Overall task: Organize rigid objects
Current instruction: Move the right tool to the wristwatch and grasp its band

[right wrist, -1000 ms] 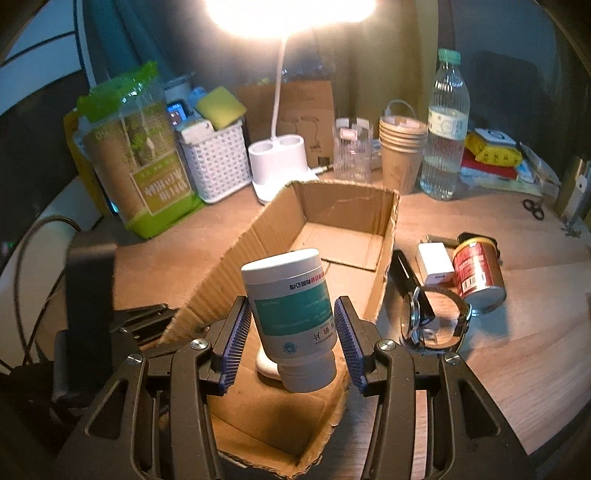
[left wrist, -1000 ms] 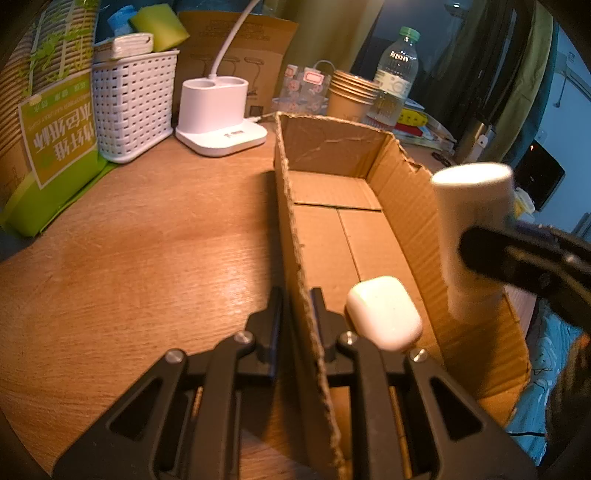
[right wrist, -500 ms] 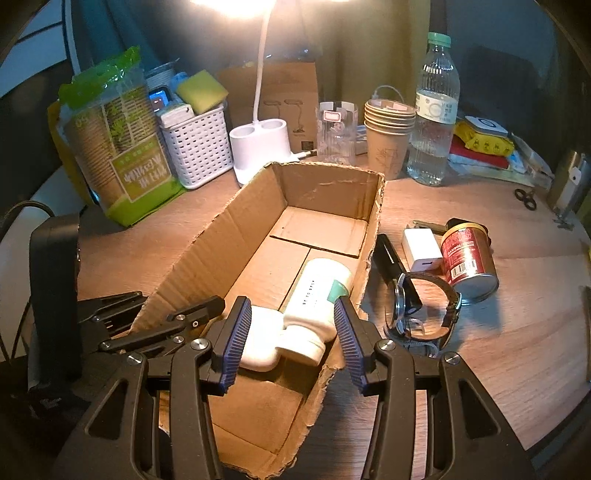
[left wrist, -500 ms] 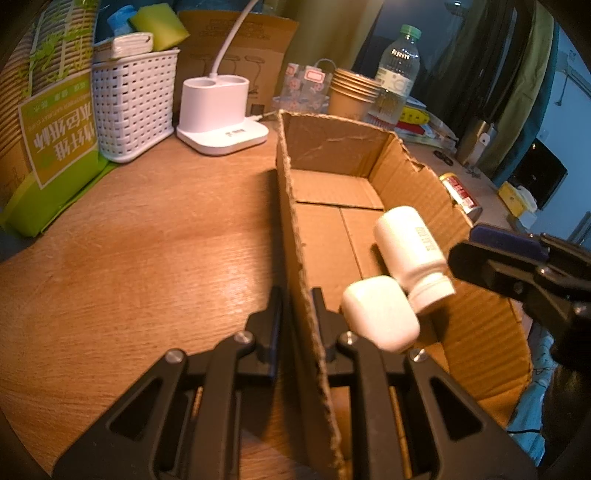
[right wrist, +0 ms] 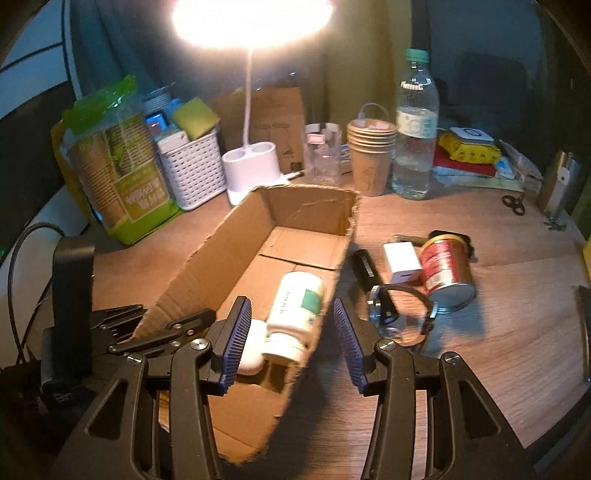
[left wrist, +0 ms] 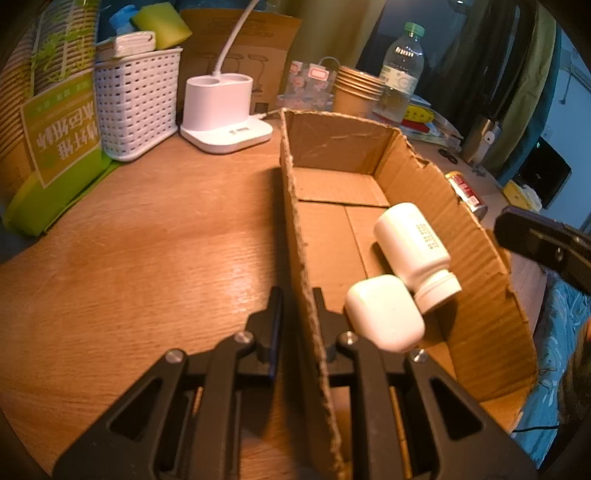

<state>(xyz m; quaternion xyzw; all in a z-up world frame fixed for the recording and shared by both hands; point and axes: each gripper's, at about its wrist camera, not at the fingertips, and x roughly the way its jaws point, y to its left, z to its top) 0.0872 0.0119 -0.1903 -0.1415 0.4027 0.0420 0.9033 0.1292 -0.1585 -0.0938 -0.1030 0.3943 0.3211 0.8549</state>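
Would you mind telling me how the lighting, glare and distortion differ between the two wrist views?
Right wrist view: the lit lamp head burns out to a white glare at the top, and the can casts a shadow toward the camera. Left wrist view: no glare, dimmer and warmer light, with a sheen on the table. Both views: fisheye bending and dark corners; the cardboard box walls look curved.

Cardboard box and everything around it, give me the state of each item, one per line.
Cardboard box: open-topped, its left wall pinched by the left gripper.
White bottle: lying on its side in the box, capped.
White case: closed, in the box, touching the bottle.
Right gripper: open, empty.
Red can: on its side on the table.
Lamp: on.
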